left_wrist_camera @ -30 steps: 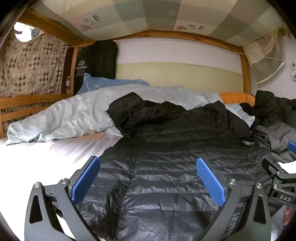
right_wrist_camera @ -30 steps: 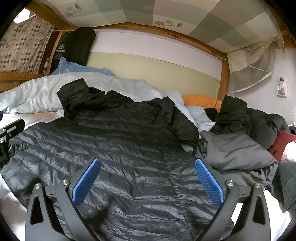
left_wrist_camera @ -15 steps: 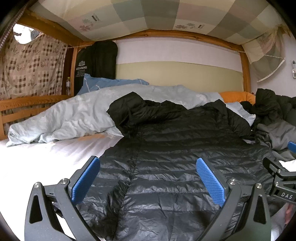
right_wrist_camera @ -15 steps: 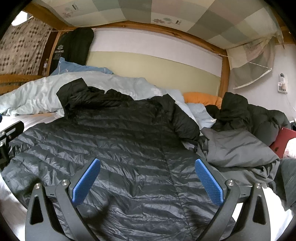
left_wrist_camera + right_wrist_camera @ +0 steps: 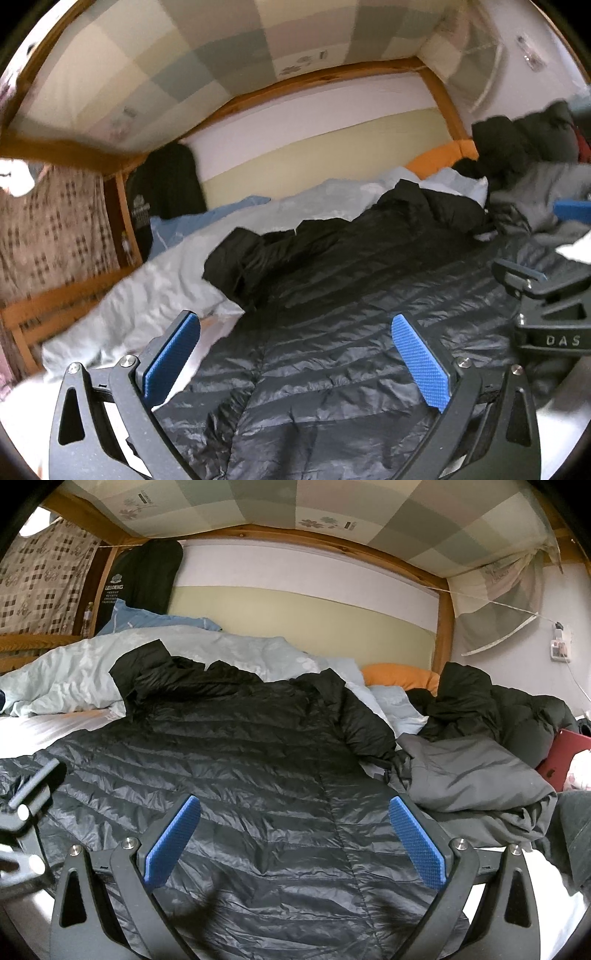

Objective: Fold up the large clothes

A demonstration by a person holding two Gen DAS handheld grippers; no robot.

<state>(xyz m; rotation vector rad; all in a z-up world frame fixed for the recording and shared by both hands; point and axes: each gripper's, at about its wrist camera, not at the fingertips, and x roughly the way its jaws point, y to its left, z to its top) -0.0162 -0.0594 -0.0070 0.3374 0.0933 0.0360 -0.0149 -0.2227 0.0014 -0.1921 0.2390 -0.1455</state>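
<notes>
A black quilted down jacket (image 5: 332, 332) lies spread flat on the bed, collar and hood toward the far side; it also fills the right wrist view (image 5: 236, 775). My left gripper (image 5: 295, 362) is open and empty, low over the jacket's near left hem. My right gripper (image 5: 293, 842) is open and empty over the jacket's near right part. The right gripper shows at the right edge of the left wrist view (image 5: 546, 295), and the left gripper's body at the left edge of the right wrist view (image 5: 26, 812).
A pale blue duvet (image 5: 74, 675) lies bunched behind the jacket. A grey garment (image 5: 469, 775) and another black coat (image 5: 491, 709) are piled at the right. An orange pillow (image 5: 399, 675), a red laptop (image 5: 565, 757) and the wooden bed frame (image 5: 55, 302) surround the white sheet (image 5: 37, 727).
The left gripper has tilted and swung, so its view is now rotated and blurred. The right gripper has edged slightly closer to the jacket. Both stay open.
</notes>
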